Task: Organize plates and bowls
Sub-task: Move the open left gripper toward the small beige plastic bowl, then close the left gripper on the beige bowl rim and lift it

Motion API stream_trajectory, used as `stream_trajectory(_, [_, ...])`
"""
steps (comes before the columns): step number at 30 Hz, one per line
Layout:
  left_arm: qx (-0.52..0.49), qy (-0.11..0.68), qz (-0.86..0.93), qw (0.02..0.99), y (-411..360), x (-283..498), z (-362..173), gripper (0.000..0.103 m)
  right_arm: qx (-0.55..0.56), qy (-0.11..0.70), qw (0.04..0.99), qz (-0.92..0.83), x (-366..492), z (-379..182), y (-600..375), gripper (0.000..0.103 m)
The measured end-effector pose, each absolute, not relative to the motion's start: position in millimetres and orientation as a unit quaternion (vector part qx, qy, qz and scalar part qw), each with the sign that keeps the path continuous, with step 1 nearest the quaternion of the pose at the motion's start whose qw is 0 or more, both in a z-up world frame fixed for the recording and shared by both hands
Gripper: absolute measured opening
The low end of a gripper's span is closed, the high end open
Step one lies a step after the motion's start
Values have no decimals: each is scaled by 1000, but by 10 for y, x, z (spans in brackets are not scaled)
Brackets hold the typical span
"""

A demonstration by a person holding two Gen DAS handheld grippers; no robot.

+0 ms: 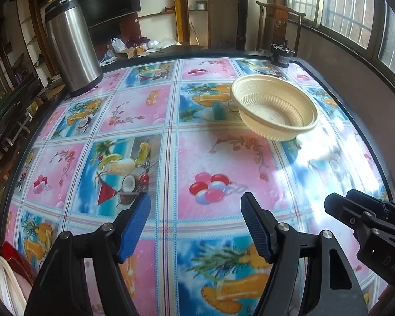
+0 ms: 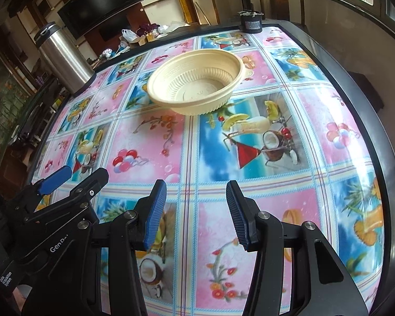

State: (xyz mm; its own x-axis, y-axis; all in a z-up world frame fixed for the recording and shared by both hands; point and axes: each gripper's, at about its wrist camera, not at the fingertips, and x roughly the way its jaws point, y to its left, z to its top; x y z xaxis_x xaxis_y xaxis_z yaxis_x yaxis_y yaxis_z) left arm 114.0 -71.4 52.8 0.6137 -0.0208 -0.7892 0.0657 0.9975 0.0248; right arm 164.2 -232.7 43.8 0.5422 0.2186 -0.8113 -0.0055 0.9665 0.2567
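Right wrist view shows "GenR.." on the left gripper [image 2: 76, 177], both grippers wide apart and empty, right gripper [image 2: 196, 192] facing the bowl [image 2: 196, 83].

Table [image 1: 171, 142]: bowl [image 1: 273, 108], flask [image 1: 71, 44].

Bowl [image 2: 196, 84] on table [image 2: 329, 121], right of flask [image 2: 63, 60]

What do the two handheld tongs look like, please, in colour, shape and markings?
Both are matte black plastic linkages joined by round silver pivot pins. The left tongs and right tongs each end in two flat fingers faced with ribbed blue pads. The left one's body carries white lettering beginning "Gen" and a small white label. No cables or sleeves show.
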Motion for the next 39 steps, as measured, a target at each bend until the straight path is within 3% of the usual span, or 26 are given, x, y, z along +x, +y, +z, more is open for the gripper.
stream_trajectory(20, [-22, 467, -36, 883, -1010, 2256, 549, 72, 202, 458, 865, 39, 2761, 426, -2871, 50])
stream_trajectory(27, [-11, 491, -32, 871, -1158, 2505, 372, 71, 149, 466, 871, 49, 3059, 353, -2766, 50])
stream_trajectory(30, [-23, 498, -40, 866, -1170, 2550, 320, 71, 144, 479, 864, 60, 3126, 270, -2771, 29])
stream_trajectory(33, [-11, 505, -35, 862, -1215, 2562, 262, 70, 142, 481, 863, 65, 3113, 223, -2777, 27])
stream_trajectory(35, [-6, 511, -40, 859, -1234, 2546, 225, 59, 147, 480, 862, 75, 3092, 217, -2773, 26])
stream_trajectory(36, [-6, 515, -41, 856, -1240, 2553, 207, 43, 151, 478, 862, 81, 3079, 220, -2769, 25])
stream_trajectory(39, [-10, 519, -34, 854, -1182, 2539, 196, 32, 156, 472, 864, 86, 3017, 253, -2763, 24])
